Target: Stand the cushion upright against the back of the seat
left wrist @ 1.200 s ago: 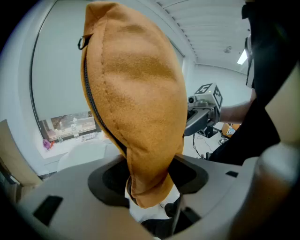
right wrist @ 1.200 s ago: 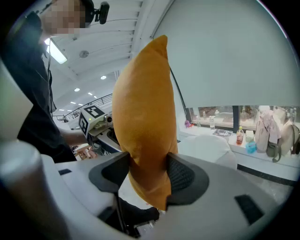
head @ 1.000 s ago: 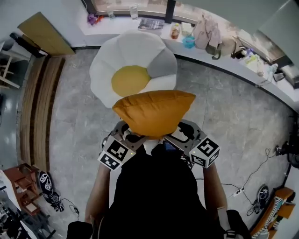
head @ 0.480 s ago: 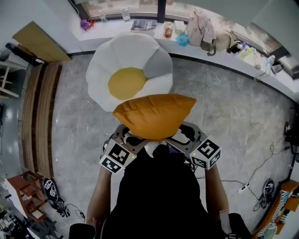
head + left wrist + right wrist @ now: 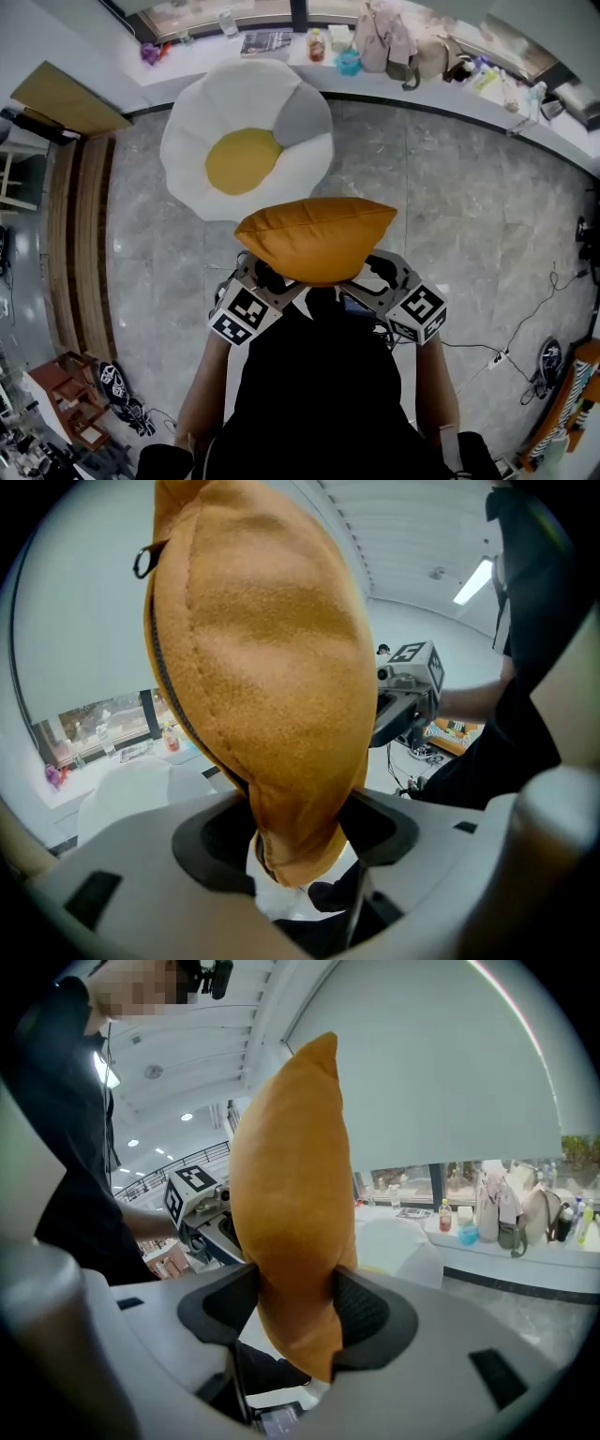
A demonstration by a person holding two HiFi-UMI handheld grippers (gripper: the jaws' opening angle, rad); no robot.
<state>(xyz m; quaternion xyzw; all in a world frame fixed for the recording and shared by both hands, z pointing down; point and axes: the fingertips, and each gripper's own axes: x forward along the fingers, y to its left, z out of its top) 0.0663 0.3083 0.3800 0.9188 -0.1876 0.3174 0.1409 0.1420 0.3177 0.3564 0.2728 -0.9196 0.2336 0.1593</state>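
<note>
1. Left gripper (image 5: 292, 829) grips the cushion's (image 5: 317, 236) lower corner; its jaws have just been opening slightly.
2. Cushion is held in the air, short of the seat (image 5: 192, 155).
3. Right gripper (image 5: 295, 1312) clamps the cushion's other corner.

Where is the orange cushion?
Head view, centre: the orange cushion is held off the floor by the left tongs, whose jaws have just widened around it, and the right tongs, just short of the white flower seat.
</note>
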